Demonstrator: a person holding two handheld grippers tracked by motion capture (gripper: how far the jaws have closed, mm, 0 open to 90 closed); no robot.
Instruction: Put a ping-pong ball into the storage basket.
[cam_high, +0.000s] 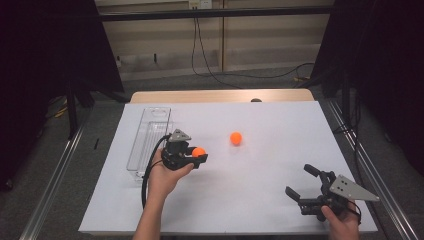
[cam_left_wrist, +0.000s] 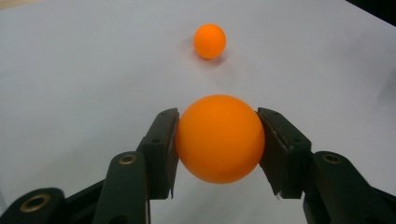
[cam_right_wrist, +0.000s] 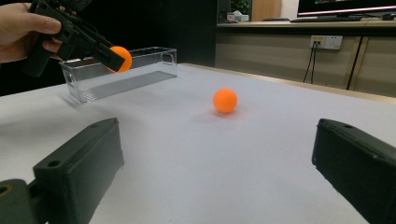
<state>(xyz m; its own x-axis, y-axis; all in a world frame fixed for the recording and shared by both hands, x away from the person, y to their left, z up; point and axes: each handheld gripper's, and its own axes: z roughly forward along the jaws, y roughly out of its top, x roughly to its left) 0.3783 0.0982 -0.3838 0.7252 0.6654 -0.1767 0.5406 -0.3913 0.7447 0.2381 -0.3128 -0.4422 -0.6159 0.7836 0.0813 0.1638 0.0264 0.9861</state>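
My left gripper (cam_high: 198, 153) is shut on an orange ball (cam_left_wrist: 219, 138), pads pressing both its sides, and holds it above the white table. The same held ball (cam_right_wrist: 121, 59) hangs in the air in the right gripper view, in front of a clear box. A second orange ball (cam_high: 236, 138) lies loose on the table's middle, ahead of the held one (cam_left_wrist: 209, 41) (cam_right_wrist: 225, 100). My right gripper (cam_high: 301, 182) rests low near the table's front right corner, jaws wide open with nothing between them.
A long clear plastic box (cam_high: 148, 141) stands along the left side of the white table (cam_high: 270, 170), just left of my left hand. Black frame rails run along both table sides. A cable trails on the floor behind.
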